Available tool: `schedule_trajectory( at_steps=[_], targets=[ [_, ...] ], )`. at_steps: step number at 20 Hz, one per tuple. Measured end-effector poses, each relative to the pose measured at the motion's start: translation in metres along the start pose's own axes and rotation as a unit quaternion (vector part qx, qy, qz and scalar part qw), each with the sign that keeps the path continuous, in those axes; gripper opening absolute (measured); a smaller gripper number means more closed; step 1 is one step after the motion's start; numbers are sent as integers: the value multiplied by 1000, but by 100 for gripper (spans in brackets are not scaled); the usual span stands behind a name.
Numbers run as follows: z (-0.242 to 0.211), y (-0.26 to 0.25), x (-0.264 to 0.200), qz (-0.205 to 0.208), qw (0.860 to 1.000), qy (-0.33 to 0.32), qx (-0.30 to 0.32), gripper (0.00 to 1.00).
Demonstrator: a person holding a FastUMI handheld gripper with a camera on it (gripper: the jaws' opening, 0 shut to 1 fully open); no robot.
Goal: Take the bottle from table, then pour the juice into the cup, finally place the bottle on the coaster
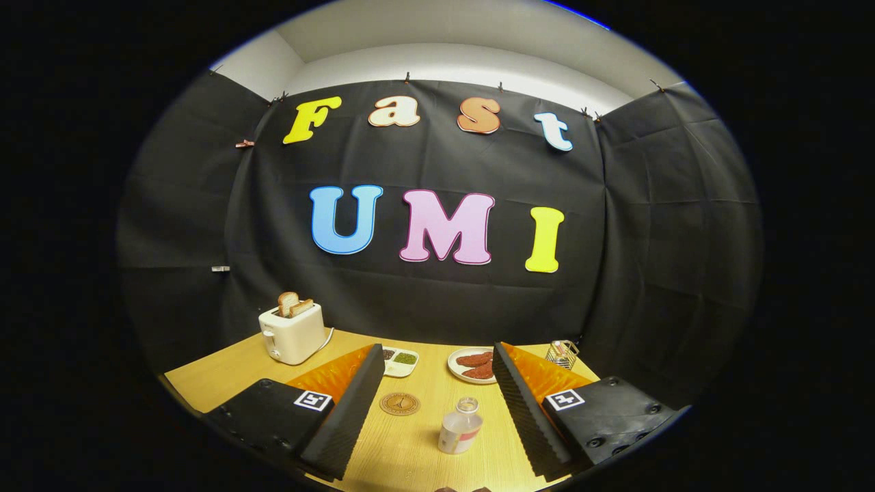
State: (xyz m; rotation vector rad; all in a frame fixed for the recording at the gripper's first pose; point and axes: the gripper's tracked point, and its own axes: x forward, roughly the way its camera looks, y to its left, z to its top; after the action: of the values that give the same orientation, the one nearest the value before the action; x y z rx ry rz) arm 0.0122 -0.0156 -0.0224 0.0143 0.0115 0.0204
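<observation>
A small clear bottle (pixel 460 427) with pale liquid and a light label stands upright on the wooden table (pixel 219 376). It sits between my two fingers, nearer the right one and touching neither. My gripper (pixel 437 350) is open, the fingers spread wide with nothing held. A round brown coaster (pixel 400 404) lies flat on the table between the fingers, just ahead and to the left of the bottle. Close in, below the bottle, a dark sliver (pixel 465 489) shows; what it is cannot be told.
A white toaster (pixel 292 333) with two bread slices stands at the back left. Beyond the fingertips are a small divided dish (pixel 400 361) and a plate (pixel 459 369) of reddish-brown pieces. A wire holder (pixel 562 353) stands at the back right, against the booth wall.
</observation>
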Motion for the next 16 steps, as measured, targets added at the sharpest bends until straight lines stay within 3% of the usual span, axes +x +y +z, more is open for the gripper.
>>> schedule_trajectory(
  at_steps=[11, 16],
  targets=[
    [-28, -24, 26, 15, 1000, 16, -10, 97],
    [-54, -28, 45, 40, 999, 19, -12, 97]
  ],
)
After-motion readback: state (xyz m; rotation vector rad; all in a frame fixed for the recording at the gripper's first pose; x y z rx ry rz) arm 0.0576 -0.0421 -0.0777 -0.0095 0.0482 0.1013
